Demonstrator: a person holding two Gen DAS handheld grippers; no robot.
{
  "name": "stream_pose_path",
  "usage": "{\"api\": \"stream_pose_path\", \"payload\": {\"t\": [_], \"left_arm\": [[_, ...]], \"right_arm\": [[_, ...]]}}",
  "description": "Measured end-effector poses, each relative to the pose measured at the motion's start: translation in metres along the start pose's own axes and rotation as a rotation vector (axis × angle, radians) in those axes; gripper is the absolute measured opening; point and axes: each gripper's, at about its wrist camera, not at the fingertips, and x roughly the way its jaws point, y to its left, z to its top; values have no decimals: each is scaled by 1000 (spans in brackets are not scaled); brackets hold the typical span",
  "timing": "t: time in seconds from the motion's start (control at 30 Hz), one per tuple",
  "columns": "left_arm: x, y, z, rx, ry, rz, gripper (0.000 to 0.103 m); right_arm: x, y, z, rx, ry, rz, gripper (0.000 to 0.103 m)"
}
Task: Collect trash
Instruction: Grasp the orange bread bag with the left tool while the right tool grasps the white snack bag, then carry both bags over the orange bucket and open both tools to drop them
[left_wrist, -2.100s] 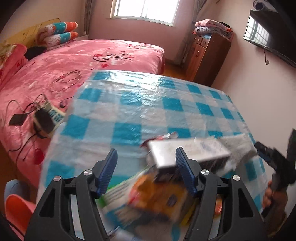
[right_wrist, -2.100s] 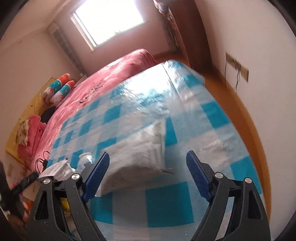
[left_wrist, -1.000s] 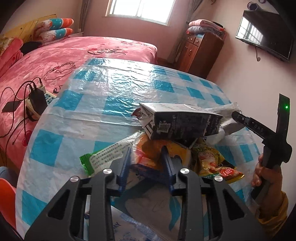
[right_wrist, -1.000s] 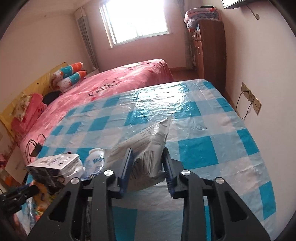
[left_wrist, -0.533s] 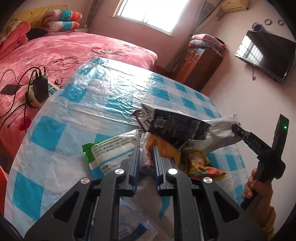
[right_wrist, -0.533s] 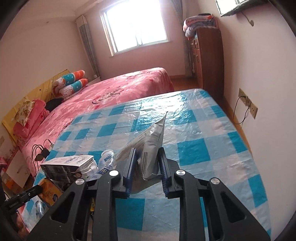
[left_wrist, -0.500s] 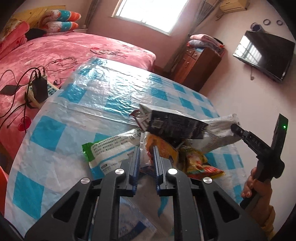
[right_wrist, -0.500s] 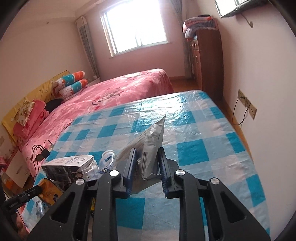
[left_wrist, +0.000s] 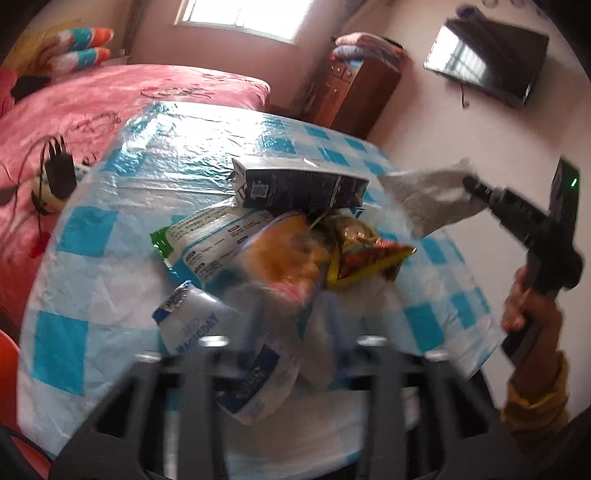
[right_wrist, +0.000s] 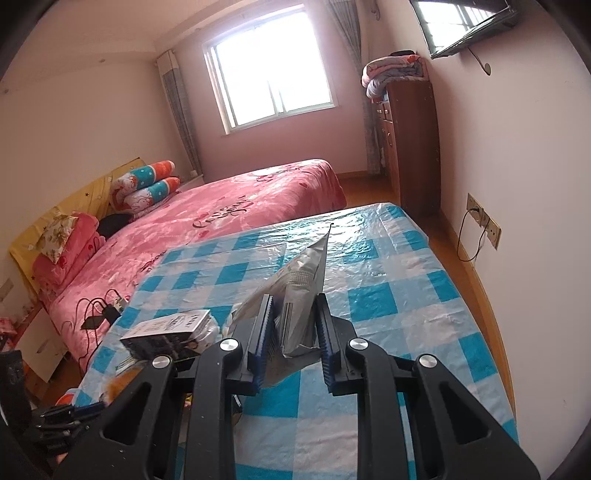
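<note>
Trash is heaped near the front edge of the table (left_wrist: 110, 206), which is covered by a glossy blue-and-white checked plastic cloth. On top of the heap lies a dark rectangular carton (left_wrist: 299, 186), on its side. Below it are seen a green-and-white printed wrapper (left_wrist: 201, 236), an orange-yellow snack bag (left_wrist: 291, 254), a yellow-and-red foil packet (left_wrist: 365, 254) and a crumpled white-and-blue plastic pouch (left_wrist: 195, 325).

The left gripper (left_wrist: 291, 332) is badly blurred in its own view; its jaws have just been opening, and the blue fingers are seen apart with the orange-yellow snack bag and clear plastic between them, no longer pinched.

The right gripper (right_wrist: 293, 332) is clenched on a crumpled grey-white printed paper bag (right_wrist: 301, 284), whose pointed corner sticks up past the pads. In the left wrist view the grey-white printed paper bag (left_wrist: 432, 195) is held off the table, to the right of the heap.

A pink-covered bed (right_wrist: 236, 206) stands beyond the table.
</note>
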Motion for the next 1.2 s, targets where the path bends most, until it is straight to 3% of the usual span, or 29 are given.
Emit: {"api": "stream_pose_path", "payload": {"t": [0.03, 0.13, 0.23, 0.4, 0.47, 0.53, 0.67, 0.9, 1.03, 1.2], "left_arm": [[-2, -1, 0, 27, -3, 9, 68], [-7, -7, 5, 147, -48, 94, 77], [-2, -10, 12, 233, -58, 138, 79], [27, -18, 22, 350, 6, 135, 79], [43, -22, 23, 406, 50, 177, 79], [46, -22, 23, 423, 46, 177, 79], [52, -15, 28, 389, 57, 129, 73], [53, -8, 23, 261, 46, 38, 45], [49, -5, 18, 195, 22, 48, 35], [36, 4, 12, 113, -12, 72, 30]], "right_arm": [[-2, 0, 0, 1, 0, 3, 24], [-9, 4, -2, 5, 0, 20, 24], [-13, 6, -4, 8, 2, 35, 24], [-19, 11, -5, 11, 5, 51, 24], [-22, 14, -5, 9, 5, 59, 24], [-24, 18, -5, -1, 3, 61, 24], [-25, 26, -7, -17, 9, 74, 24], [-27, 40, -10, -37, 15, 86, 24], [-33, 48, -11, -52, 10, 85, 24], [-38, 57, -13, -68, 10, 86, 24]]}}
